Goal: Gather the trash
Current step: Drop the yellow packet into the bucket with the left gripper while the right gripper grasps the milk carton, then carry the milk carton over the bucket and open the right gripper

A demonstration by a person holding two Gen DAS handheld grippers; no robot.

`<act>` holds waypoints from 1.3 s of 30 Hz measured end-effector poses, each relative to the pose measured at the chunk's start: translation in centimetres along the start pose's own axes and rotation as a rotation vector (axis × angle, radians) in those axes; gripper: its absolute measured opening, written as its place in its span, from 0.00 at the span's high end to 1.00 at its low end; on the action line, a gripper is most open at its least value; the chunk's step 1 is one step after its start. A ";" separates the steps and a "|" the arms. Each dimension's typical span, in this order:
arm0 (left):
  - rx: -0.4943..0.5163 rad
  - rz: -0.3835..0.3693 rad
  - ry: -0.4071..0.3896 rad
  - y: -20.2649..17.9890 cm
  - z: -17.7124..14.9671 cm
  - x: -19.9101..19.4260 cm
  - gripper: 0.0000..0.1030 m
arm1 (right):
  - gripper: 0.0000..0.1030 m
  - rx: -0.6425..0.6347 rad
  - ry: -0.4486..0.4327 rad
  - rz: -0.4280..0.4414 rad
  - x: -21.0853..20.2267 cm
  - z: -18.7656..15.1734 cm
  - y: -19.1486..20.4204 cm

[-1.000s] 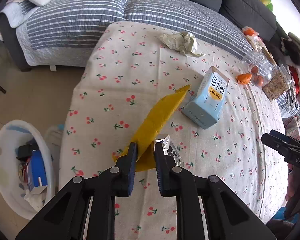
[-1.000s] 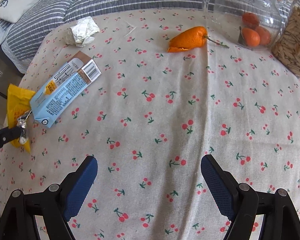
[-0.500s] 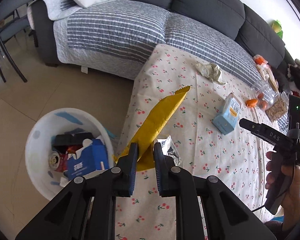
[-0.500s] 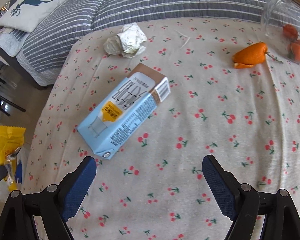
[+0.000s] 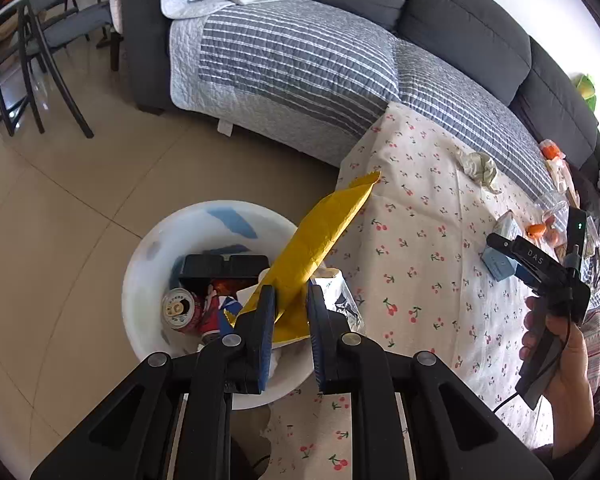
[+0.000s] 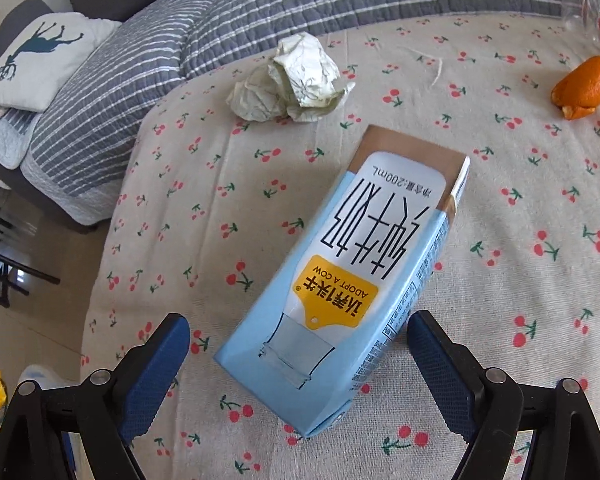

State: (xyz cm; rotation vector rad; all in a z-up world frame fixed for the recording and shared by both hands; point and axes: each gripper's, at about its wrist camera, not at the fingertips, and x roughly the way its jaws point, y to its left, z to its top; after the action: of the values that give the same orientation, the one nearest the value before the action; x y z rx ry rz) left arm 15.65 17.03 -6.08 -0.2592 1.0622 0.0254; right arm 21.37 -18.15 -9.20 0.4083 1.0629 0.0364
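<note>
Yellow wrapper (image 5: pixel 320 240), clenched in the left gripper's (image 5: pixel 290 320) fingers, hung over the white bin (image 5: pixel 148 280) at lower centre for dropping, while the right gripper (image 6: pixel 300 360), fingers spread wide and opening, straddled the untouched milk carton (image 6: pixel 352 280) on the table (image 6: pixel 520 220).

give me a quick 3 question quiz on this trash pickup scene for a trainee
1. True or false: the left hand-held gripper is shut on the yellow wrapper.
2. What lies between the open jaws of the right hand-held gripper?
A. crumpled paper
B. milk carton
C. orange peel
3. Fill in: the wrapper hangs over the white ____ on the floor, which already holds a can.

Key: 1 true; 2 B, not yet pressed by the pads; 3 bin.
</note>
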 end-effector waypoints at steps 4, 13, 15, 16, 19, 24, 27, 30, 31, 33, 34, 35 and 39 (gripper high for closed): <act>-0.039 0.027 0.010 1.8 0.1 0.5 0.83 | 0.22 -0.037 -0.021 -0.053 -0.4 -0.1 0.1; -0.112 0.053 0.034 5.1 0.3 1.4 0.83 | 0.41 -0.078 0.019 -0.008 -3.6 -0.8 -1.7; -0.135 0.057 0.047 5.7 0.2 1.8 0.83 | 0.41 -0.120 0.028 0.005 -4.6 -1.0 -1.6; -0.148 0.060 0.054 6.0 0.2 2.0 0.83 | 0.42 -0.140 0.027 0.008 -5.1 -1.1 -1.6; -0.162 0.073 0.072 6.2 -0.1 2.6 0.83 | 0.43 -0.164 0.034 0.019 -6.4 -1.6 -2.1; -0.161 0.086 0.069 6.0 -0.5 2.8 0.81 | 0.44 -0.153 0.034 0.055 -8.9 -2.2 -3.2; -0.191 0.066 0.055 6.1 -0.5 2.6 0.61 | 0.44 -0.156 0.024 0.067 -10.1 -2.3 -3.8; -0.195 0.062 0.062 5.9 -0.6 2.2 0.27 | 0.44 -0.154 0.023 0.069 -10.8 -2.6 -4.3; -0.181 0.073 0.061 5.7 -0.6 2.0 0.25 | 0.44 -0.149 0.023 0.074 -11.0 -2.7 -4.5; -0.143 0.103 0.062 5.2 -0.6 1.6 0.18 | 0.44 -0.134 0.026 0.091 -11.4 -2.9 -4.9; -0.123 0.116 0.059 4.9 -0.7 1.4 0.13 | 0.44 -0.129 0.026 0.100 -11.7 -3.0 -5.0; -0.105 0.127 0.057 4.7 -0.9 1.2 0.11 | 0.44 -0.127 0.026 0.107 -11.9 -3.1 -5.1; -0.081 0.133 0.068 4.5 -1.5 0.1 0.07 | 0.44 -0.138 0.019 0.122 -12.9 -3.6 -4.8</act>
State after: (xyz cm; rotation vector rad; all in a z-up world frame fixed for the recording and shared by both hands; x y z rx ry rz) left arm 13.76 21.06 -7.79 -0.2638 1.1462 0.1804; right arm 11.16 -24.34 -1.51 0.3484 1.0464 0.2215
